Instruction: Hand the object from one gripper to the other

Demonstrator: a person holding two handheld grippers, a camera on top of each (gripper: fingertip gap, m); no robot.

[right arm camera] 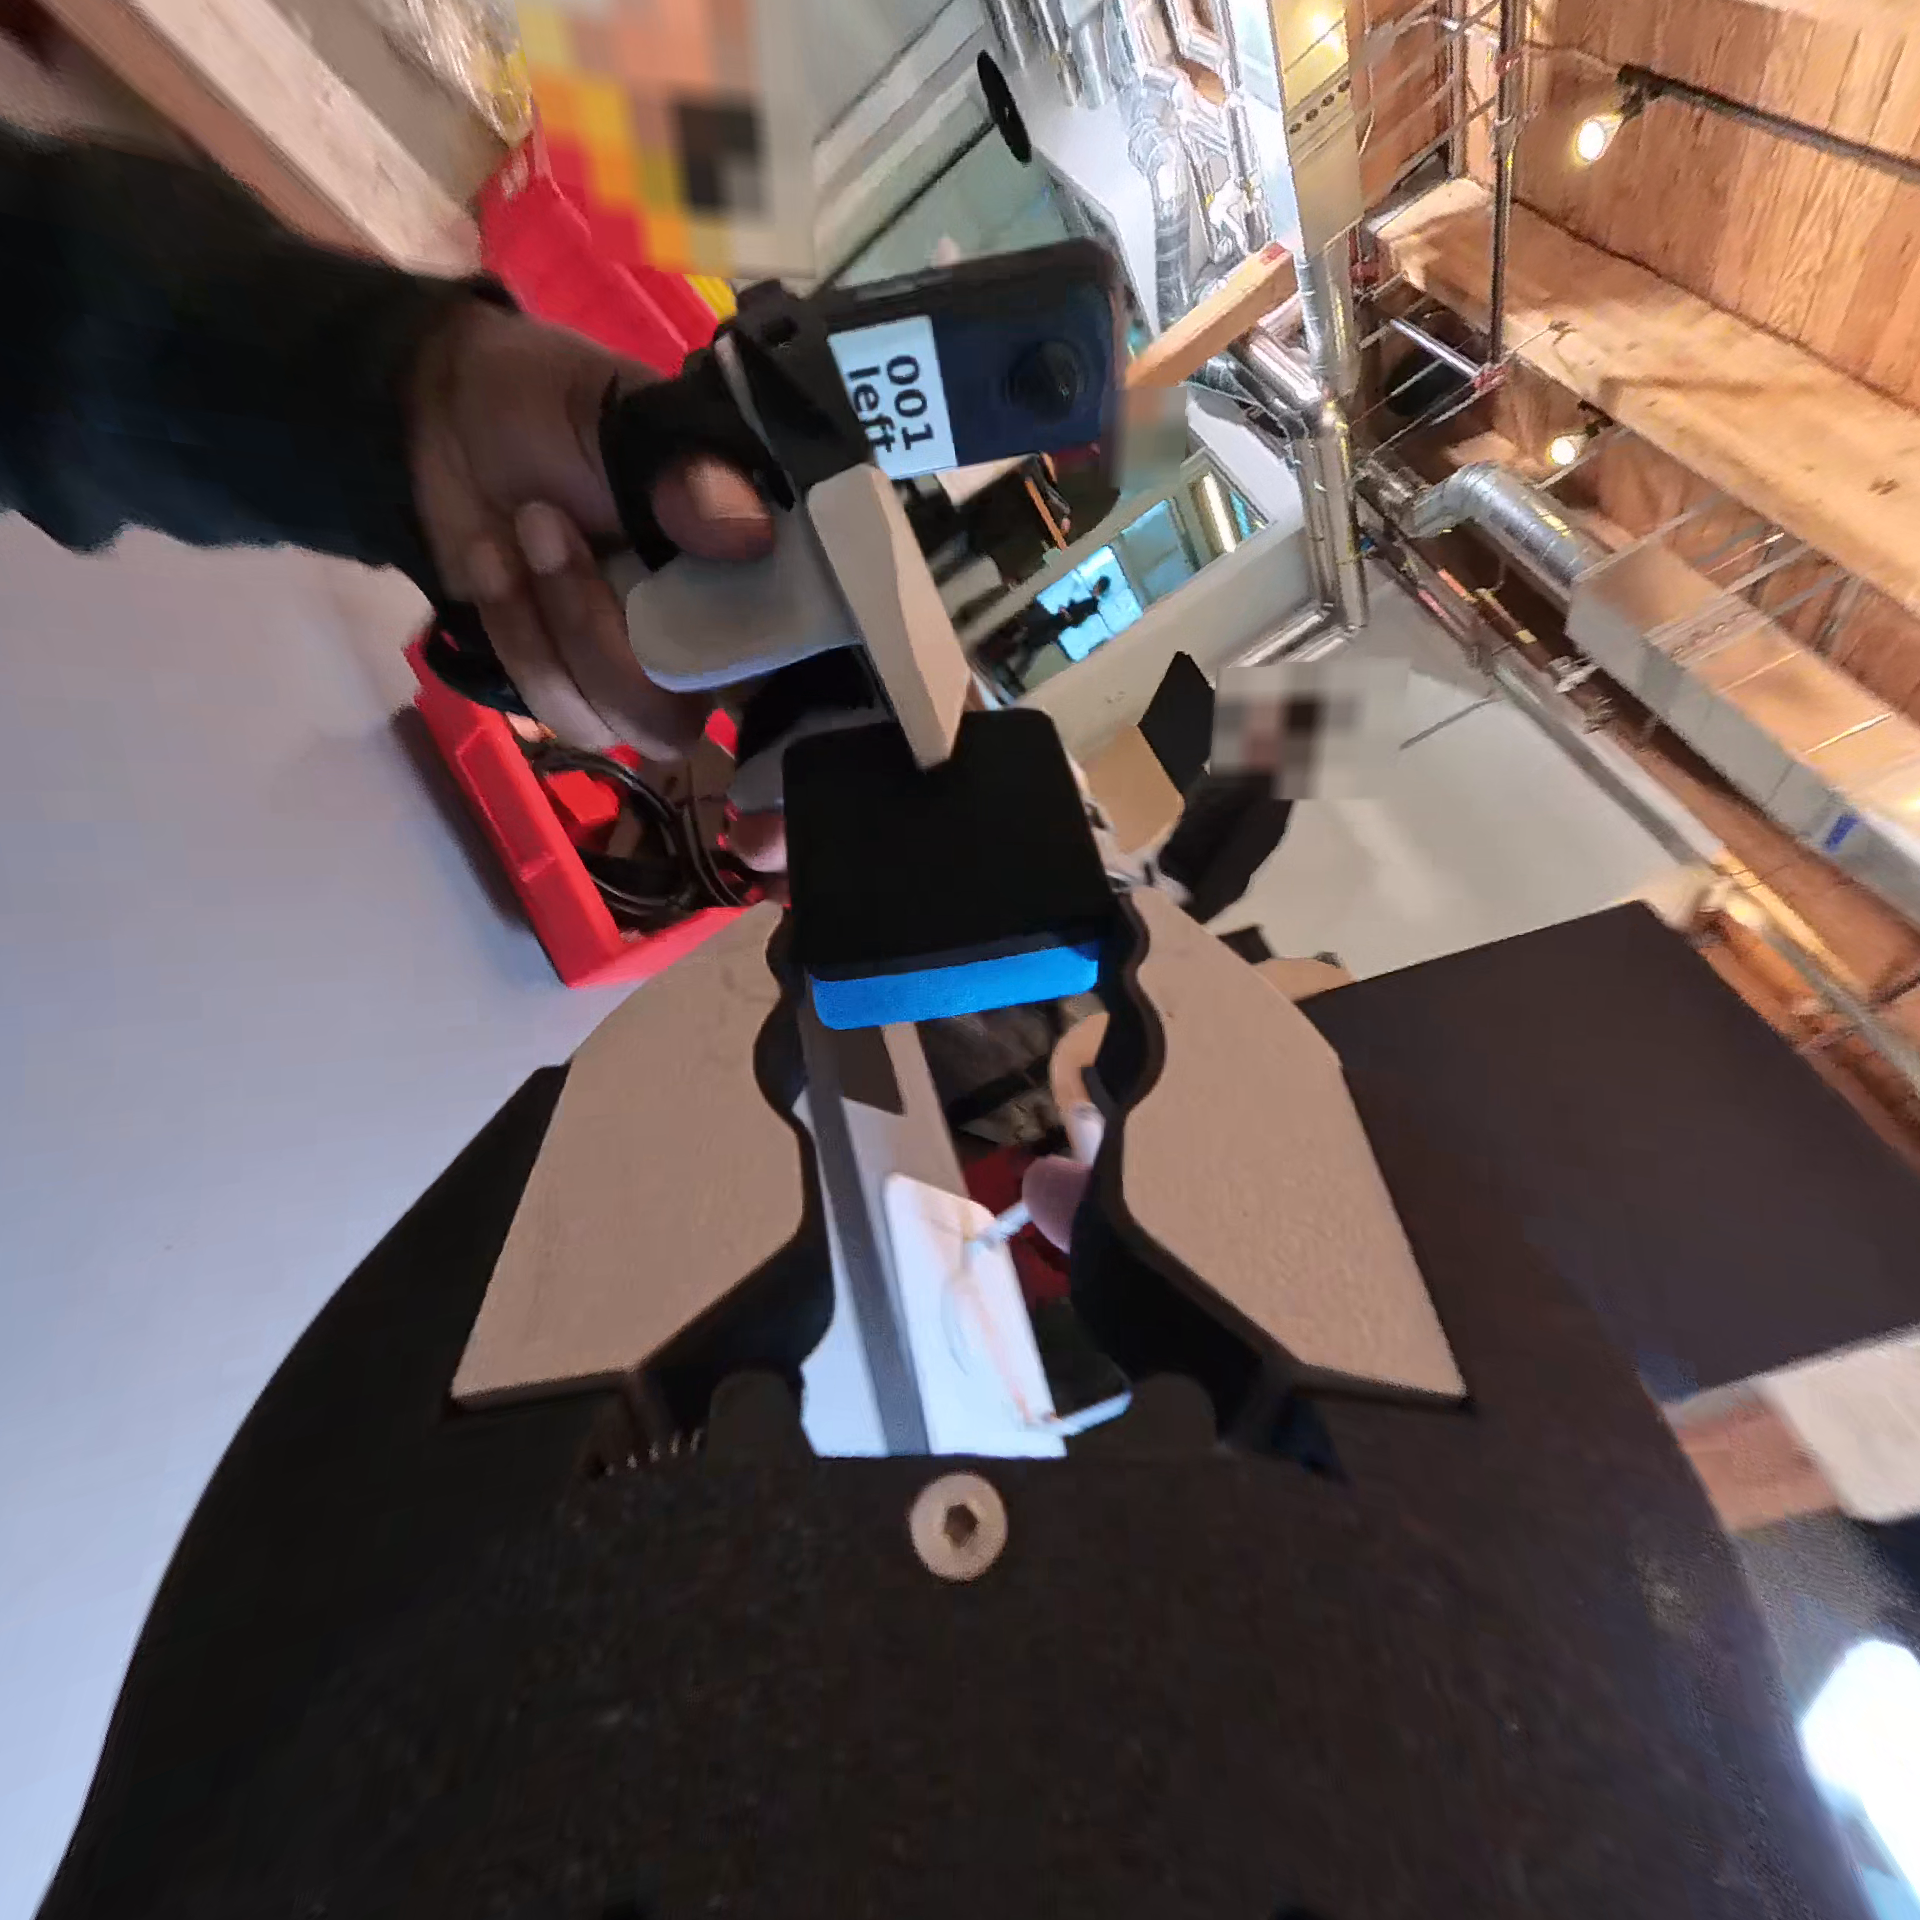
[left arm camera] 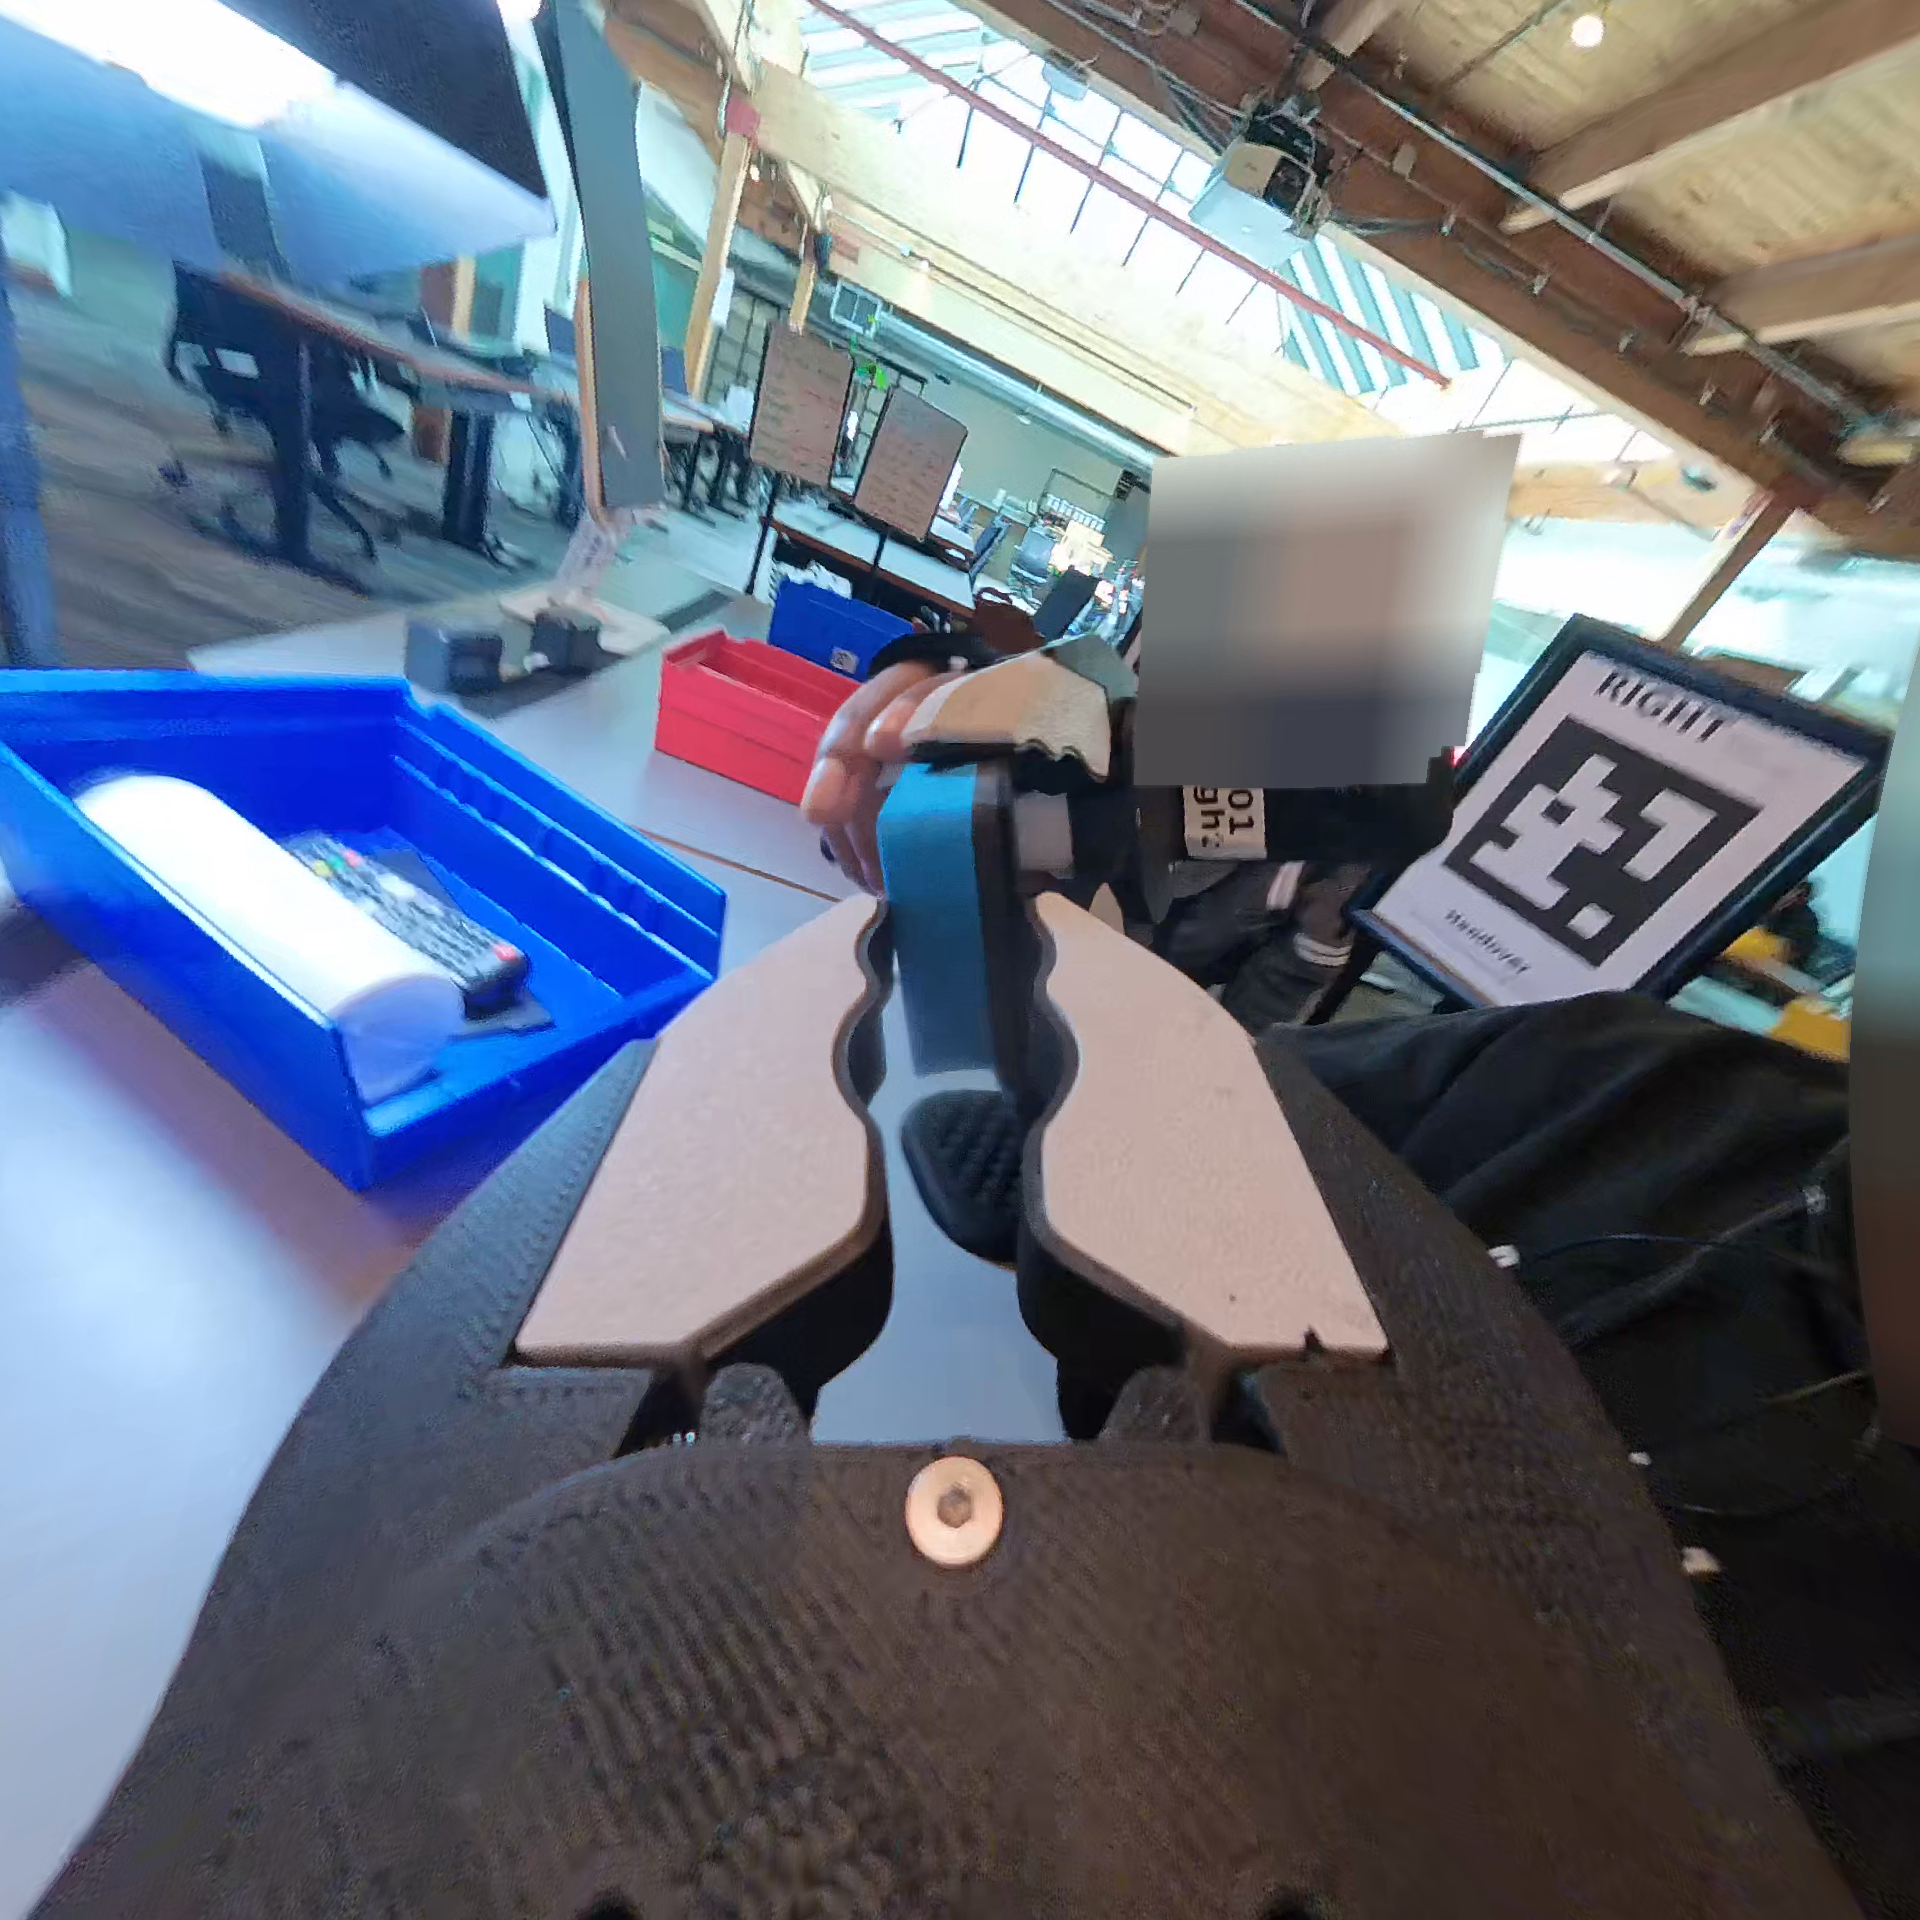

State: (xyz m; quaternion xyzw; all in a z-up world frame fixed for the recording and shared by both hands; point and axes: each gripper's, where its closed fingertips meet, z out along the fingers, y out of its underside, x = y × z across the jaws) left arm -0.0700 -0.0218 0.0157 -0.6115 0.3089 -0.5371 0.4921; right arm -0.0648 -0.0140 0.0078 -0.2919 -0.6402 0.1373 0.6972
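Note:
A flat eraser block [left arm camera: 935, 914], blue on one face and black on the other, stands upright above the table between both grippers. My left gripper [left arm camera: 951, 935] is shut on its two broad faces. The right gripper's fingers [left arm camera: 997, 717] clamp its top and bottom ends; a black ribbed pad [left arm camera: 966, 1153] sits under it. In the right wrist view, my right gripper [right arm camera: 951, 940] is shut on the block [right arm camera: 935, 852], with the blue edge towards the camera. A grey finger [right arm camera: 894, 623] of the left gripper presses on the black face, and a hand [right arm camera: 520, 520] holds that gripper.
A blue bin [left arm camera: 582, 862] with a white roll [left arm camera: 260, 914] and a remote control [left arm camera: 416, 904] sits on the grey table [left arm camera: 156, 1247] at left. A red bin [left arm camera: 727, 707] stands behind. A framed black-and-white marker board [left arm camera: 1621, 821] is at right, above a dark sleeve [left arm camera: 1558, 1143]. Both grippers' tips are close together, under 4 cm apart.

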